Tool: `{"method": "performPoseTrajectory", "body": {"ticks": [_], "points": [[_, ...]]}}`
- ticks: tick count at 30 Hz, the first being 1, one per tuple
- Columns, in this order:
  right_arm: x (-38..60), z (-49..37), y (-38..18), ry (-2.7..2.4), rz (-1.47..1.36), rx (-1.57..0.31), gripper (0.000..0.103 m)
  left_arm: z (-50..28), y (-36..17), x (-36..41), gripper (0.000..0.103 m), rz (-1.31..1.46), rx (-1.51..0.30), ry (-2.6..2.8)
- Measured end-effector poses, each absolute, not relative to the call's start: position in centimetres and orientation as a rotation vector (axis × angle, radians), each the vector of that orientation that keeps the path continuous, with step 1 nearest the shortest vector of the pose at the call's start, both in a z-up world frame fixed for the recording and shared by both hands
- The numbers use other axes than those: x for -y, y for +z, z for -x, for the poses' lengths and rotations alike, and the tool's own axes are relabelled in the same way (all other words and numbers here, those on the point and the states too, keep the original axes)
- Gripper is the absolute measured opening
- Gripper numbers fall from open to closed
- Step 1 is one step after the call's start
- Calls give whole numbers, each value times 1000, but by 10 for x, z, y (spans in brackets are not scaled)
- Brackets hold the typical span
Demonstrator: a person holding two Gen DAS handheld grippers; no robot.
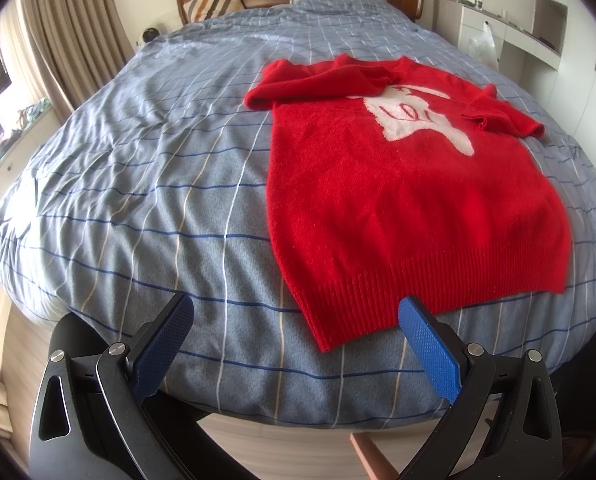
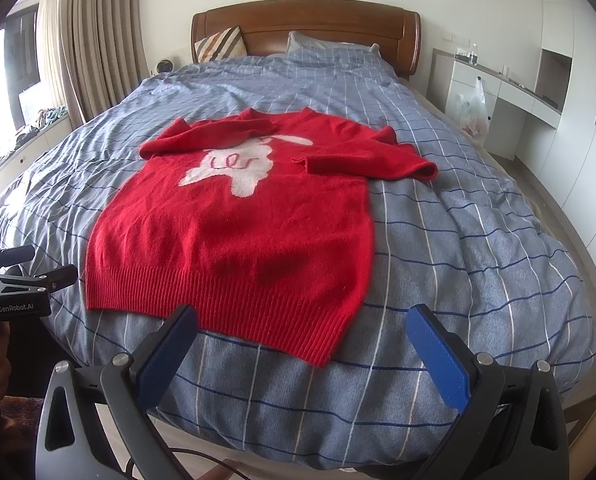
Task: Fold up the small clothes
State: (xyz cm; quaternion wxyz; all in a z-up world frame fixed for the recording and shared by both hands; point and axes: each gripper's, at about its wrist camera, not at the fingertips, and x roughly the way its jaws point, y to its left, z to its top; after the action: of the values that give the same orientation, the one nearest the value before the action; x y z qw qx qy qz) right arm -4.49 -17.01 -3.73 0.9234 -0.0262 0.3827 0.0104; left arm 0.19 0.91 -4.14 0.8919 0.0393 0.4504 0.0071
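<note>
While we hover: both grippers spread, empty.
Left gripper (image 1: 294, 316): sweater (image 1: 409, 184) ahead-right.
Right gripper (image 2: 303, 328): hem (image 2: 226, 292) just ahead.
Axis: runs away from us.

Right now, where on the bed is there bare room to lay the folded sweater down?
The widest bare stretch of bedspread lies left of the red sweater, running up toward the striped cushion. Another open patch sits right of the sweater, toward the white desk. The foot edge is crowded: hem, left gripper and right gripper, both open.
</note>
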Motion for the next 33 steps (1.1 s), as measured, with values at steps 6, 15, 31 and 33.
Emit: {"method": "performPoseTrajectory", "body": {"ticks": [6,15,31,33], "points": [[171,46,-38,21,54,-787,103,-2,-42,-9,102,-81,-934,15],[171,46,-40,19,56,-790,103,-1,-42,-9,102,-82,-937,14],[180,43,-44,-55,79,-840,103,-2,-48,-12,102,-78,-955,11],[181,43,-46,-58,80,-848,103,-2,-48,-11,102,-79,-957,11]]}}
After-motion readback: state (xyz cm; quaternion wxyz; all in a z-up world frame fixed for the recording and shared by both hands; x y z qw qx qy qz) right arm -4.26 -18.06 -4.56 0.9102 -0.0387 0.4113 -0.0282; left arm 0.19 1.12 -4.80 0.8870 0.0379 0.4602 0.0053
